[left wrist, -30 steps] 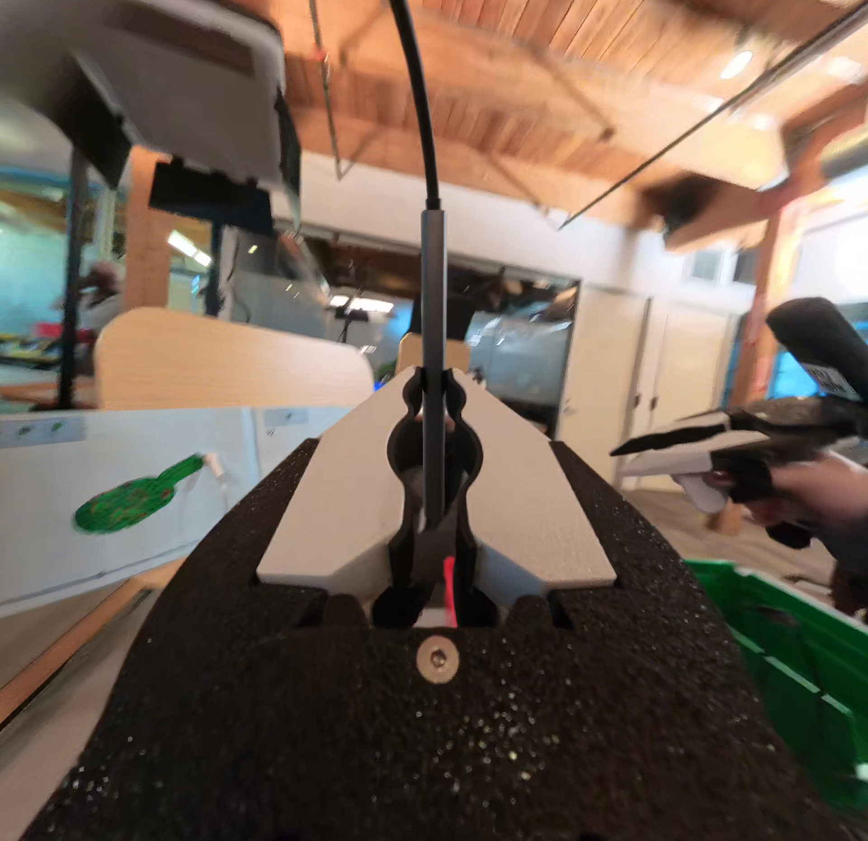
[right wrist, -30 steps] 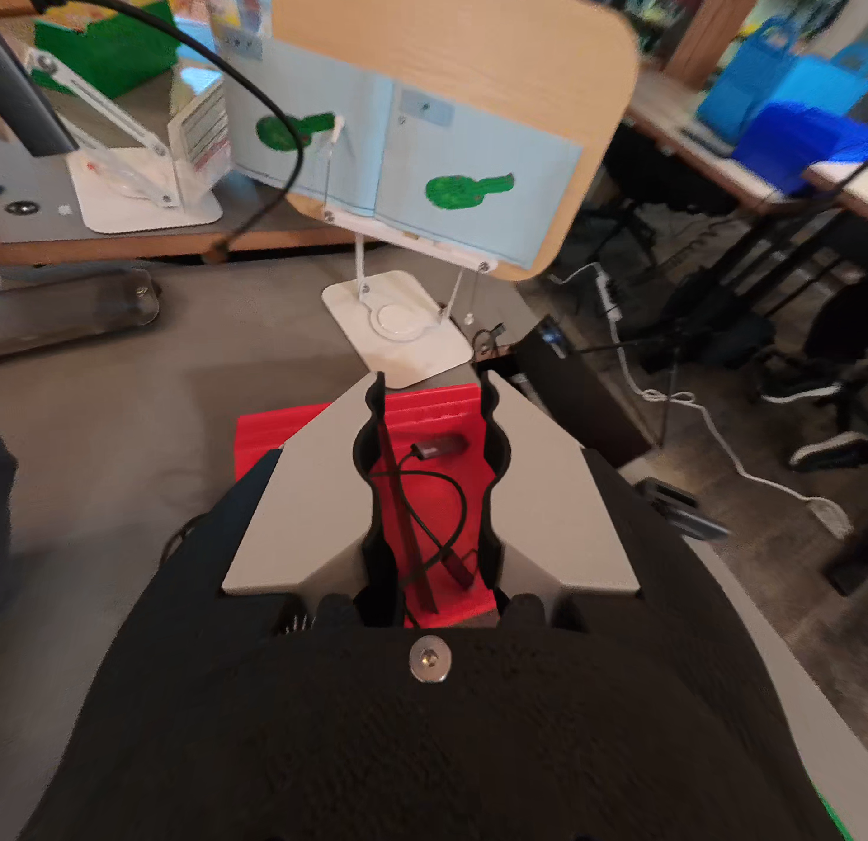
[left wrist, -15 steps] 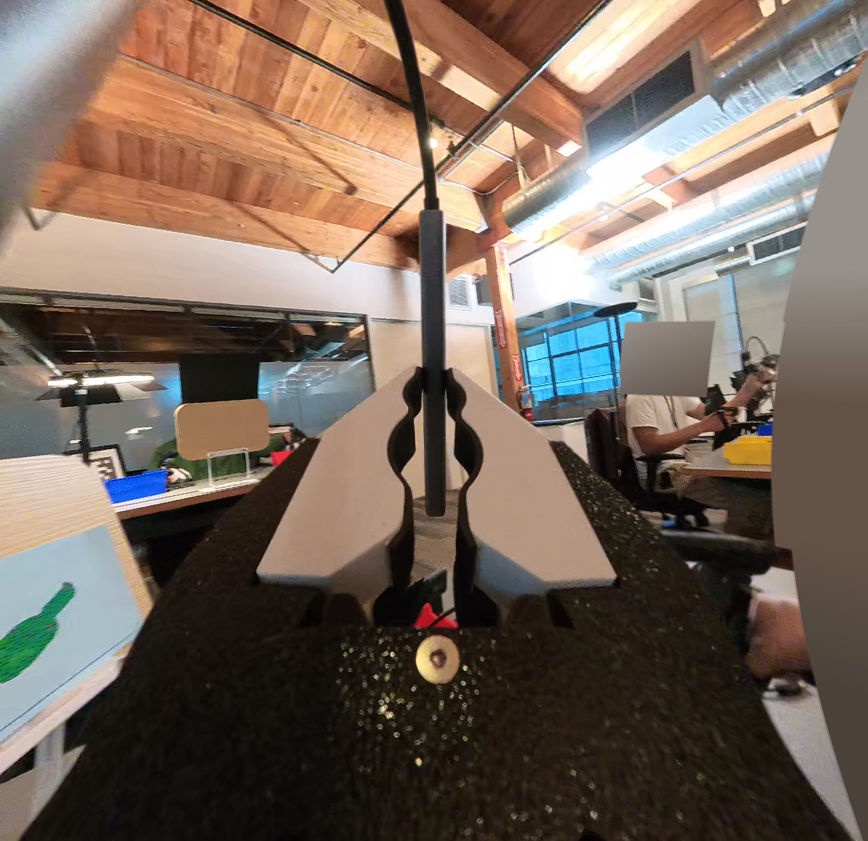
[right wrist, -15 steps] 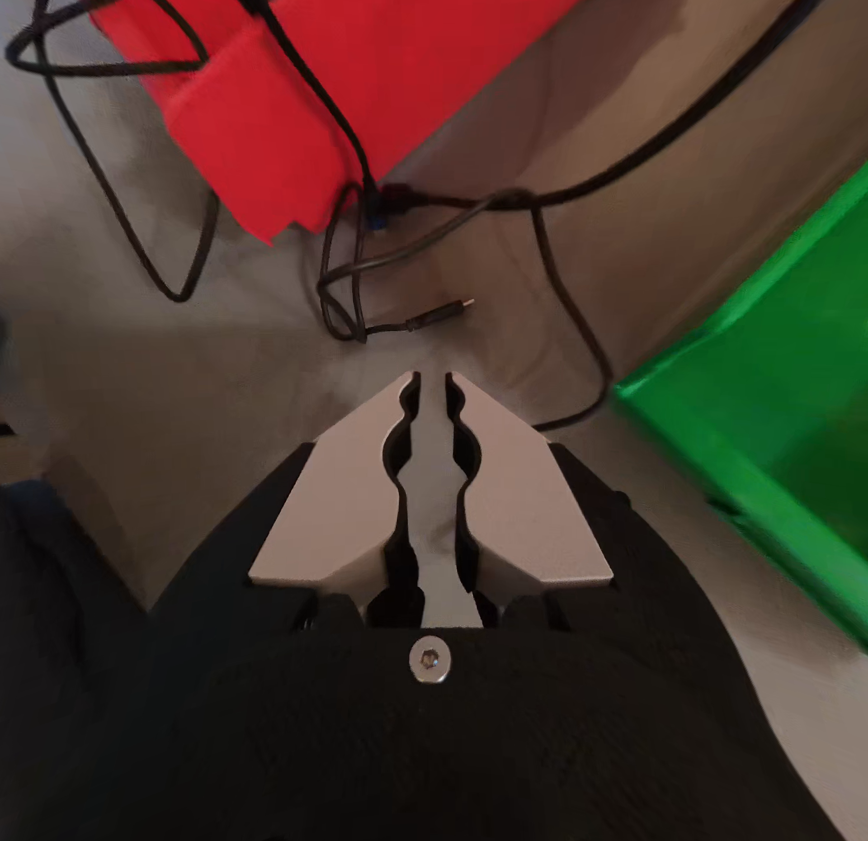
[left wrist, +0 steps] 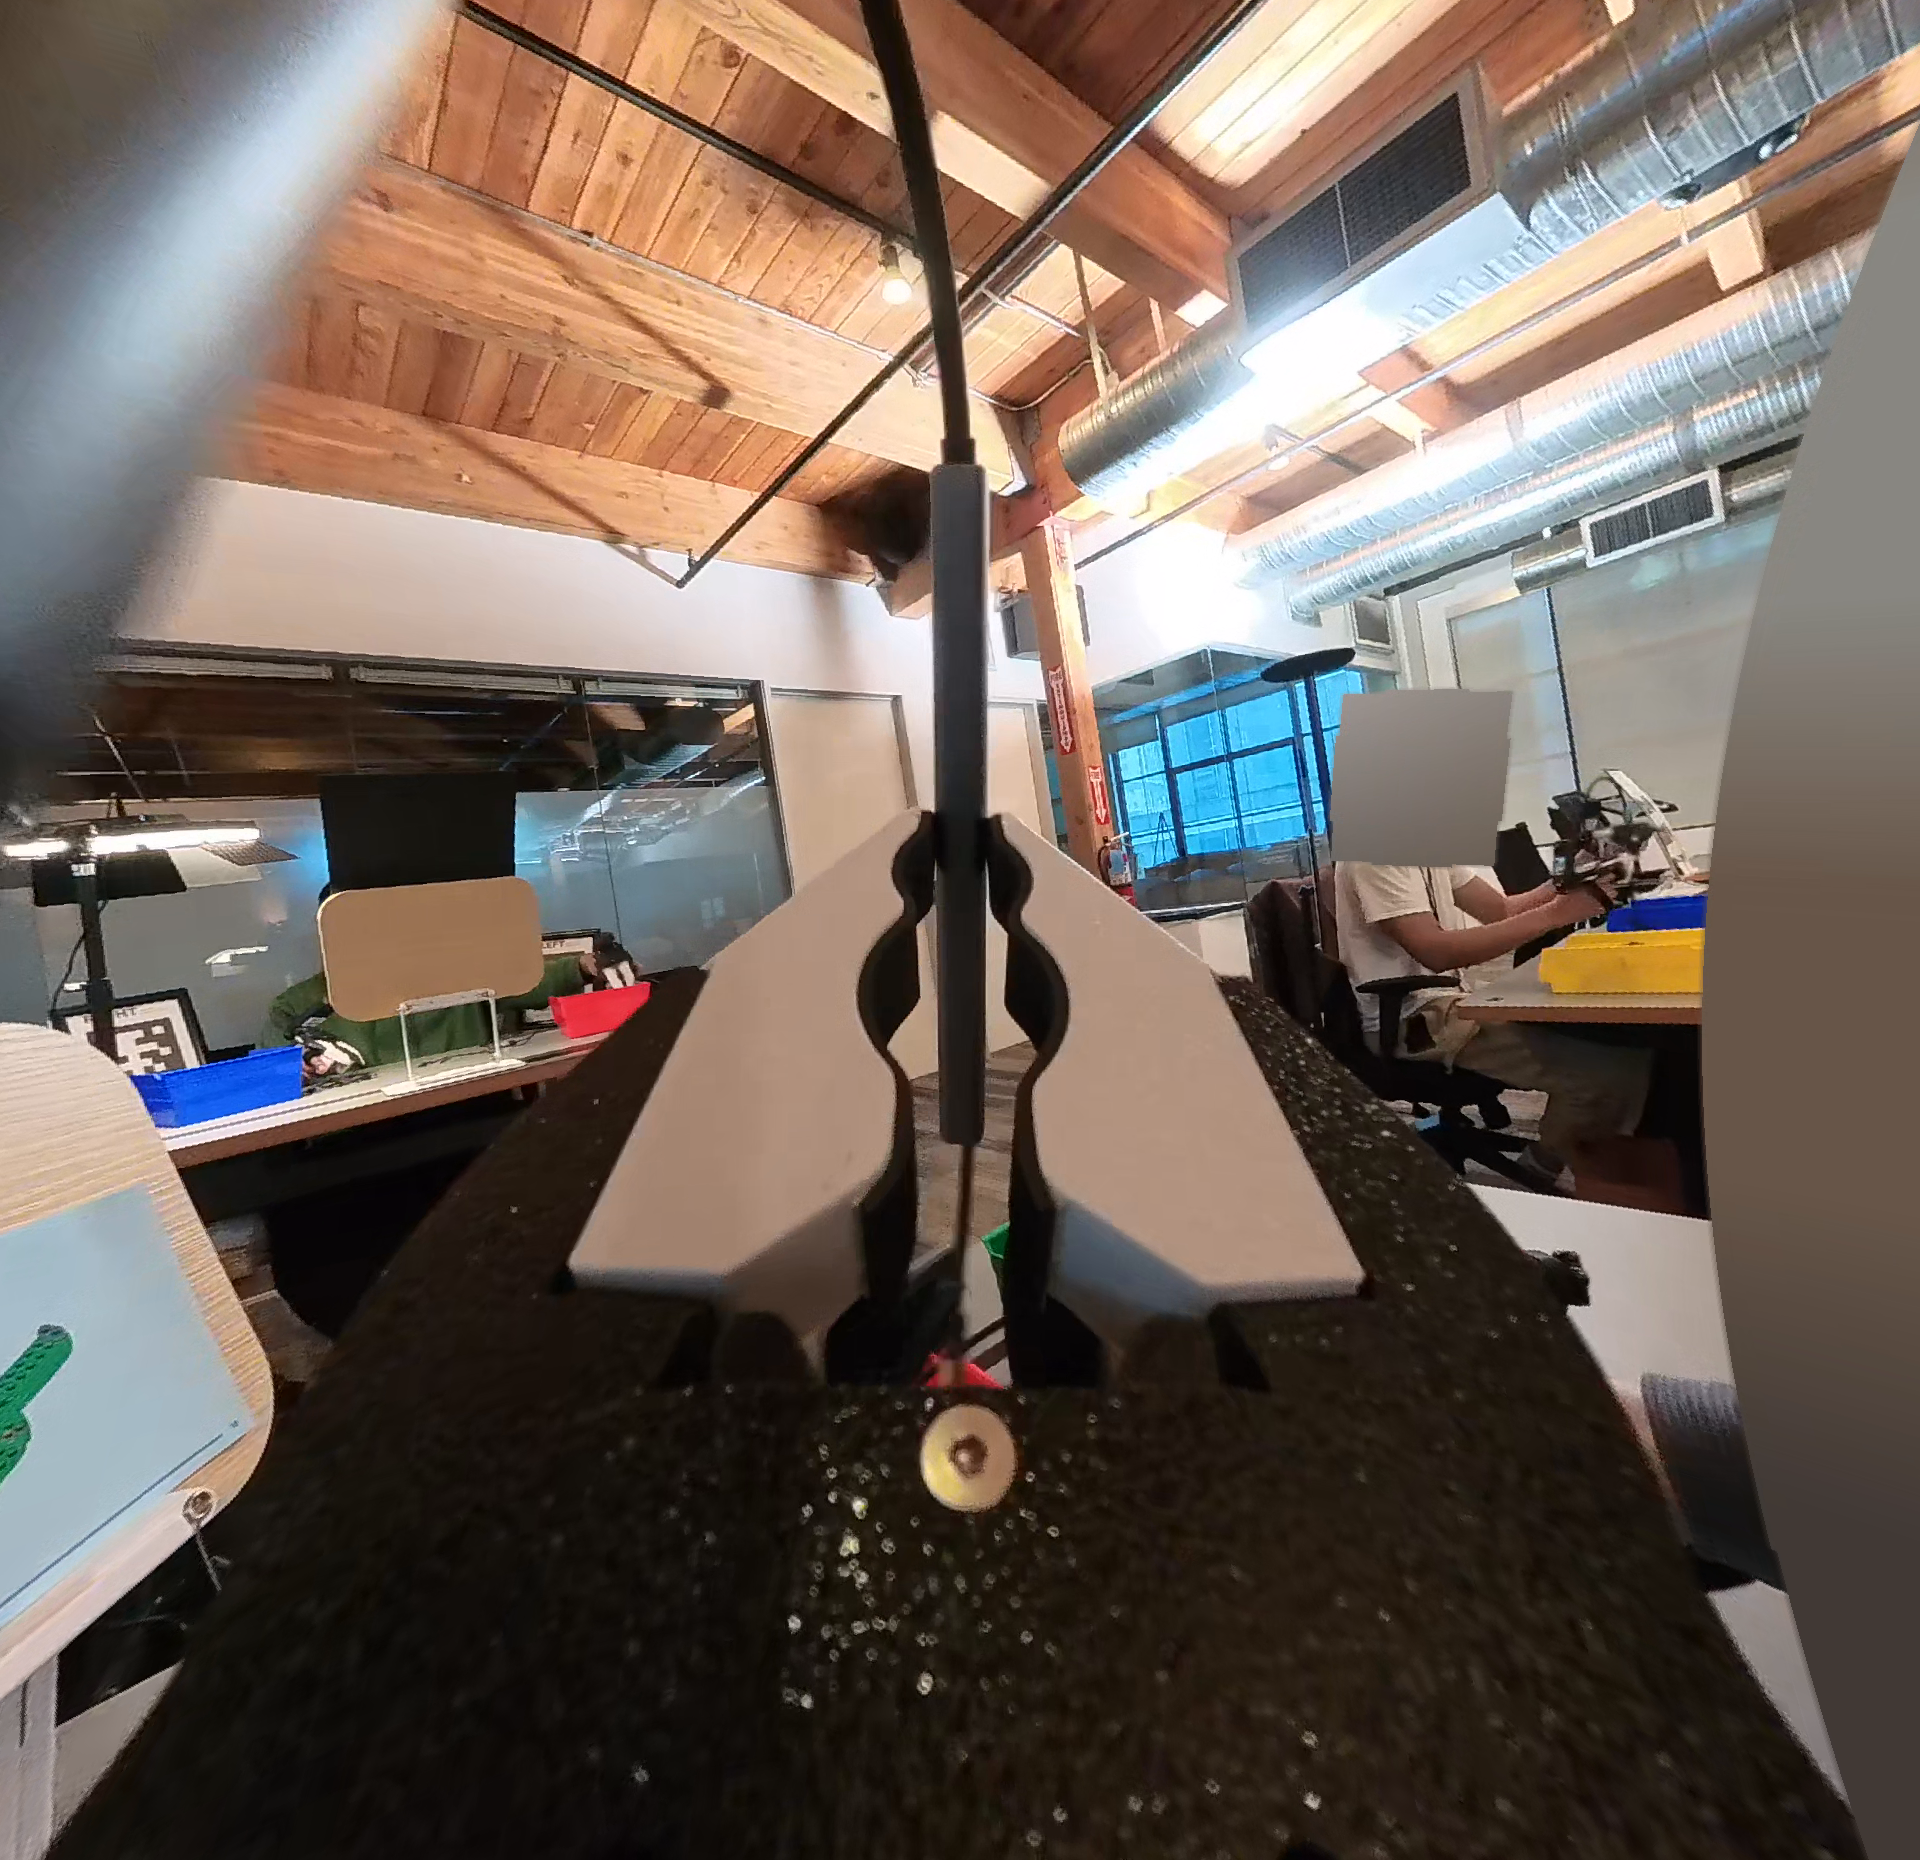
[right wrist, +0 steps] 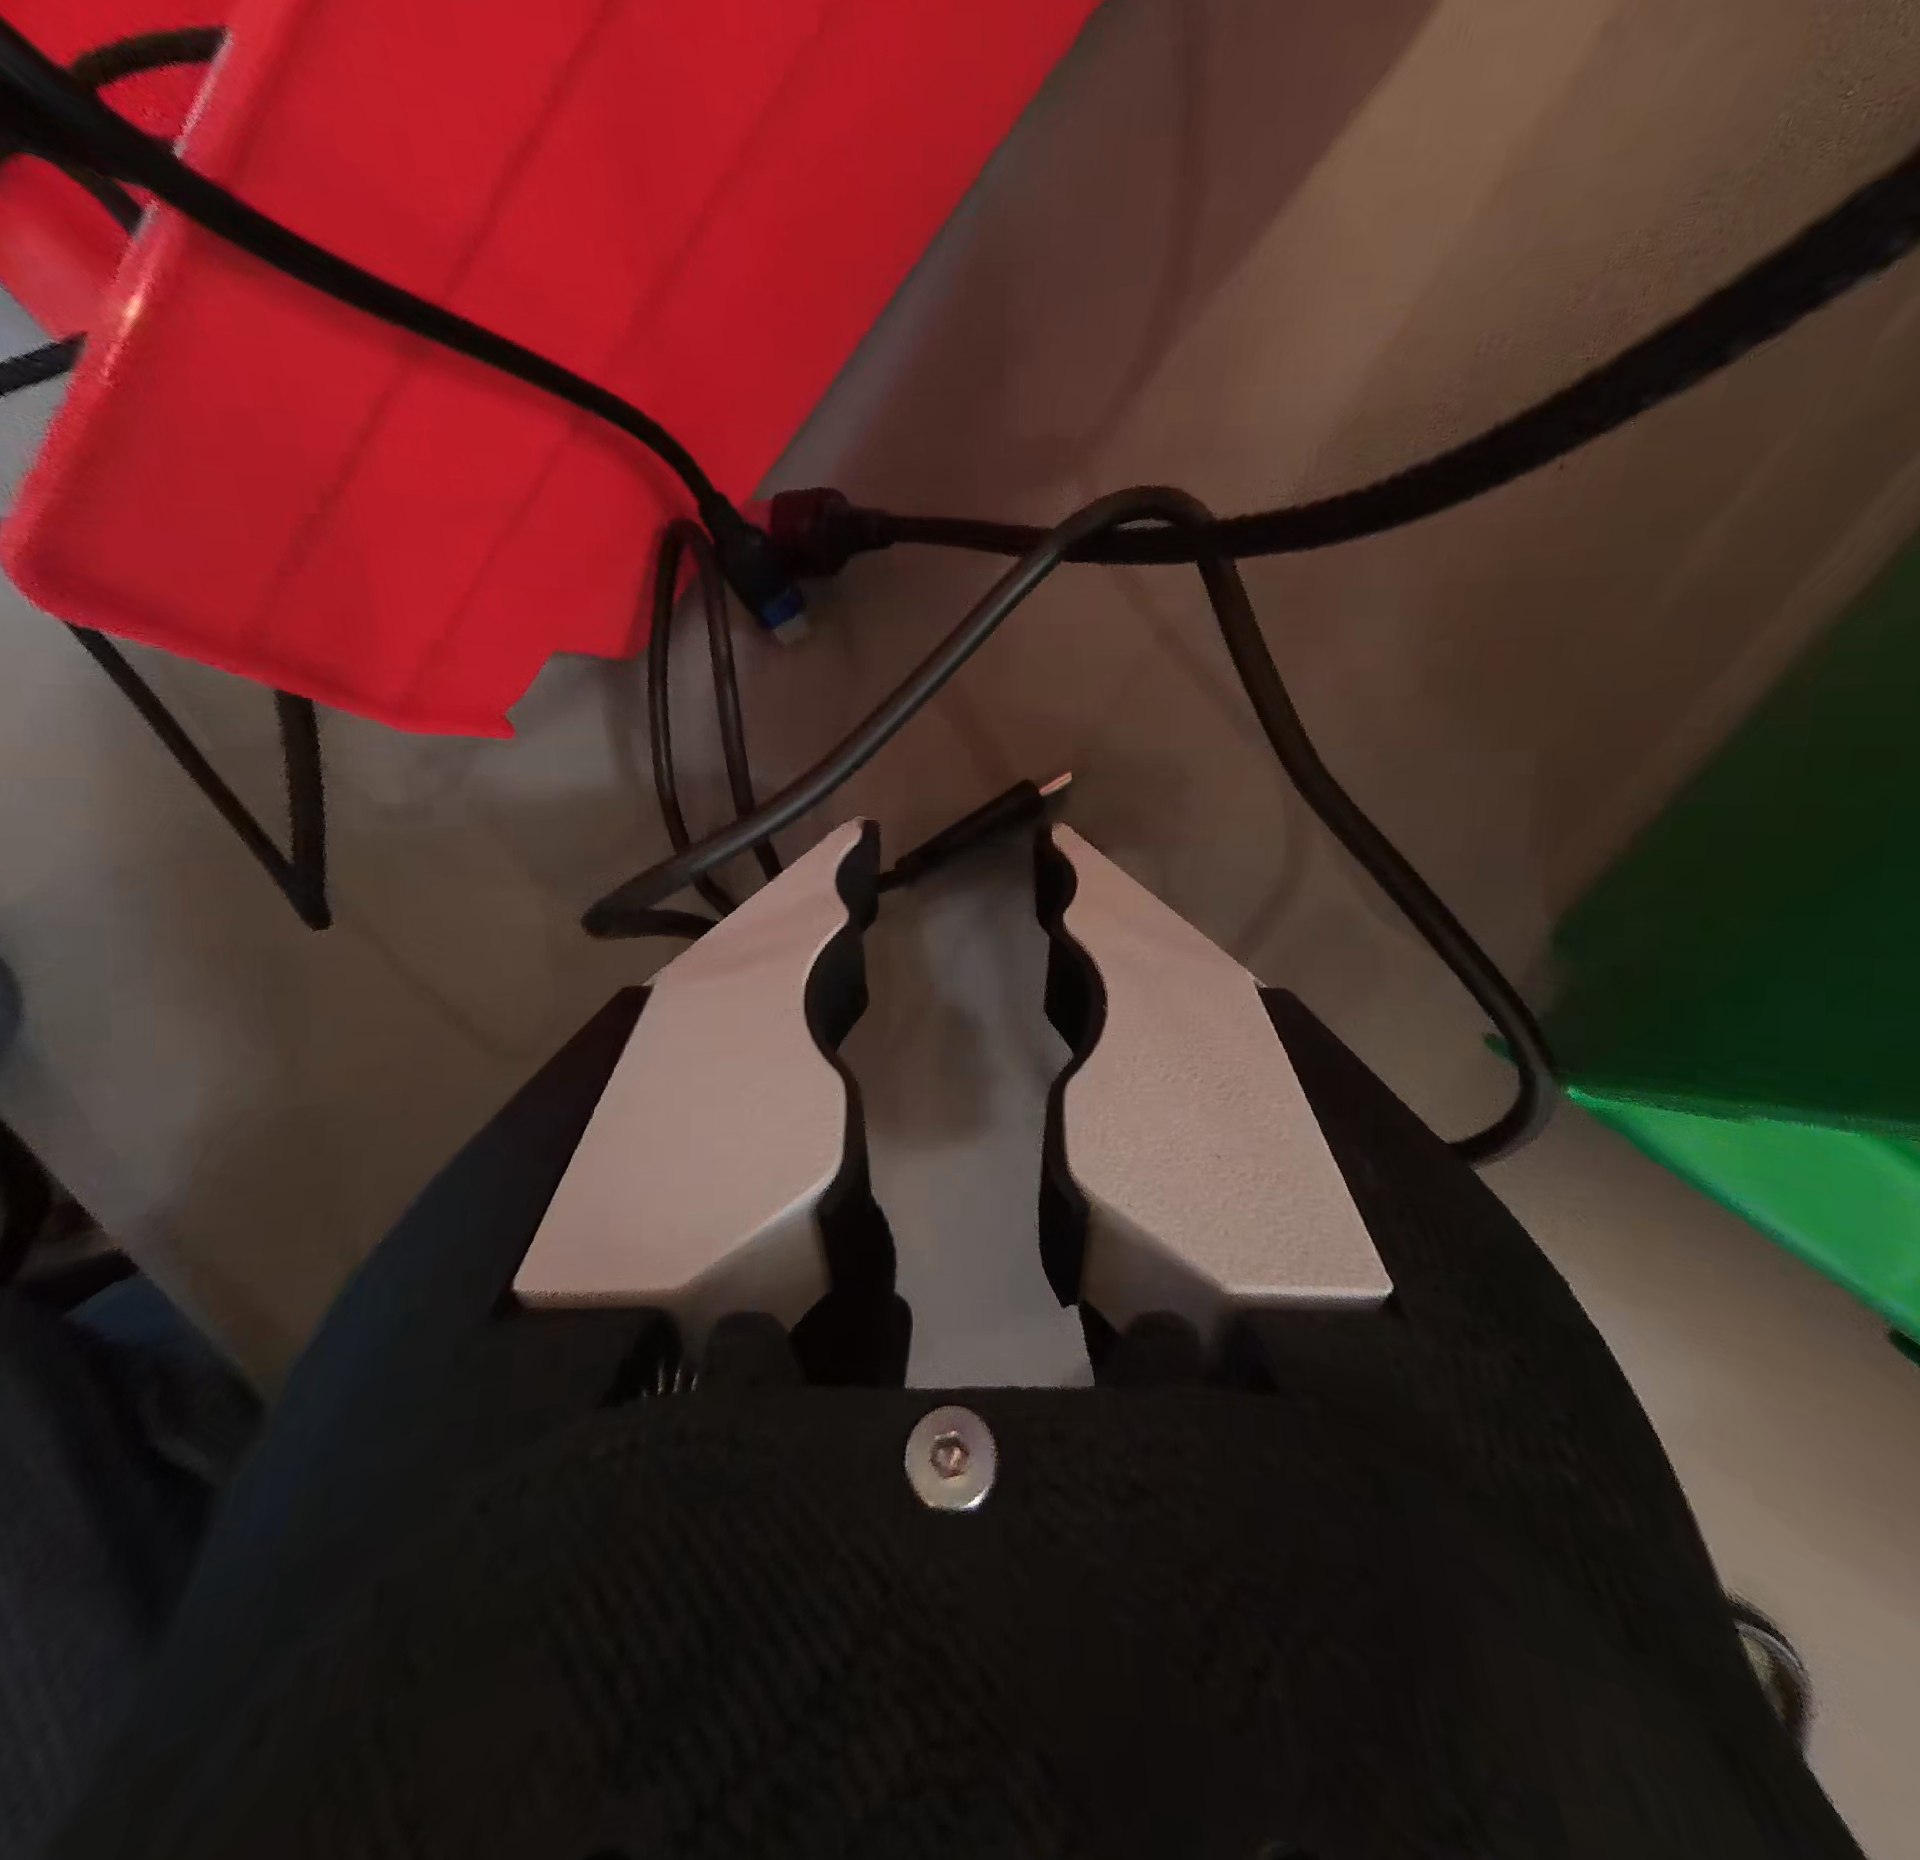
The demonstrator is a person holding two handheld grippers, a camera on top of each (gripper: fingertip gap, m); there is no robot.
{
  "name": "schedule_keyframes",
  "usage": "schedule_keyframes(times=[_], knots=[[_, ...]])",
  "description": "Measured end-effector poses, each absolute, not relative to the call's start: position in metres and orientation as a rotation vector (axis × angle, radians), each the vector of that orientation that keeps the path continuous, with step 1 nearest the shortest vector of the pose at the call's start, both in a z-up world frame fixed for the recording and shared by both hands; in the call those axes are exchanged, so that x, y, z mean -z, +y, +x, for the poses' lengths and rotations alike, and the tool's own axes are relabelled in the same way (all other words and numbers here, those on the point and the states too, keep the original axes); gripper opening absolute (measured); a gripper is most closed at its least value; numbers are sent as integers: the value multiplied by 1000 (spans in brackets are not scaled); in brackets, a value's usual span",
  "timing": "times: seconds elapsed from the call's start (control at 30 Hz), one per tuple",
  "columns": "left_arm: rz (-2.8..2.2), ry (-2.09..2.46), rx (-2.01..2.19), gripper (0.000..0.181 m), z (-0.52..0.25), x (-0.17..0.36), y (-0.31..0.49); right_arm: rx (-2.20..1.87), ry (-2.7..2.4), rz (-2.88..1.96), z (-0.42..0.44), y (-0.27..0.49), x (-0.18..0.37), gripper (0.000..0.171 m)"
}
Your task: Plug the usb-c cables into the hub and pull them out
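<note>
In the left wrist view my left gripper (left wrist: 958,823) is shut on the thin grey hub (left wrist: 958,667), seen edge-on and held upright in the air. The hub's black cable (left wrist: 925,200) runs up out of view. In the right wrist view my right gripper (right wrist: 956,834) is open and empty, low over the table (right wrist: 1351,460). A black USB-C plug (right wrist: 1023,802) lies just past its fingertips, pointing up-right, and its cable passes between the tips. Whether the fingers touch it I cannot tell.
A red bin (right wrist: 520,252) lies at the upper left and a green bin (right wrist: 1766,927) at the right. Several black cables loop on the table between them, with a blue-tipped connector (right wrist: 774,605) by the red bin. People sit at desks far off.
My right gripper has moved down and closer to the USB-C plug, and its jaws have opened wider. My left gripper still holds the hub and has barely shifted its view.
</note>
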State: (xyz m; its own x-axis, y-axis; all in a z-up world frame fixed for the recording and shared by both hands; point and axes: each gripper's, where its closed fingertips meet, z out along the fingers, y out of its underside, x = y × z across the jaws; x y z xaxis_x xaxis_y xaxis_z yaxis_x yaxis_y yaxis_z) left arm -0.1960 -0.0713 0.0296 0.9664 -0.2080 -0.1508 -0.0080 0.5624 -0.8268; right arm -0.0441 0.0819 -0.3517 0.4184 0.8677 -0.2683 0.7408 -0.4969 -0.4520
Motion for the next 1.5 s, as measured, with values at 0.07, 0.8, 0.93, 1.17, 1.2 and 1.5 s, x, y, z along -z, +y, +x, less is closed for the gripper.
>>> schedule_keyframes(times=[0.07,0.8,0.93,1.17,1.2,1.5], knots=[[-972,248,123,7,-195,-29,-70,-635,-1421,-2408,-43,83,353,21],[-1007,287,244,7,-186,-18,-48,-140,-1449,-1578,87,93,194,4],[-997,422,458,6,-154,-8,-29,146,-1402,-1242,92,96,147,5],[-912,647,654,7,-99,17,-3,133,-1336,-931,52,60,64,5],[-874,674,625,7,-94,19,-4,120,-1350,-890,45,51,54,4],[-583,917,-64,7,-49,24,-23,291,-1464,-451,1,-2,11,4]])
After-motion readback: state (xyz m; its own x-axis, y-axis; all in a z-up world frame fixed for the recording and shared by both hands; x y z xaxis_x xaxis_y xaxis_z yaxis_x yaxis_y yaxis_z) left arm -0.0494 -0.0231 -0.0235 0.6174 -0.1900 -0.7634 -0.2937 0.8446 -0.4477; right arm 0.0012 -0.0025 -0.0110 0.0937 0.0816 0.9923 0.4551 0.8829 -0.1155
